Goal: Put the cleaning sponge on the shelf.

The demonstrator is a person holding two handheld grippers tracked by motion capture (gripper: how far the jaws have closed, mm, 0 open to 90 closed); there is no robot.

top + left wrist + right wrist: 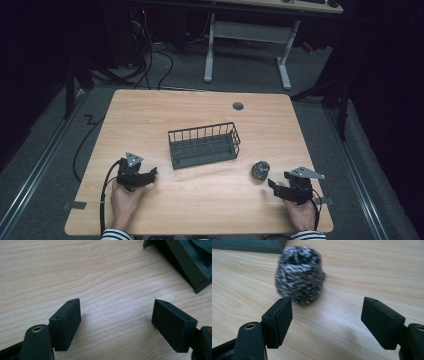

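Black jaws on the right hand-held gripper [327,322] stand wide apart and hold nothing, with the blurry steel scrubber [299,275] on the bench [200,205] just past them. The left hand-held gripper [116,325] is wide open and empty too. Farther off, the wire basket [203,145] is cut off at the picture's edge in both gripper views.

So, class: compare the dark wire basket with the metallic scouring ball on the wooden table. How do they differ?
The dark wire basket is a long, open rectangular frame of straight bars; the metallic scouring ball is a small, rounded, tangled wad. The basket is matte dark grey; the ball glints silver and black. The basket sits mid-table; the ball lies just ahead of the right gripper. Both rest on the wooden table.
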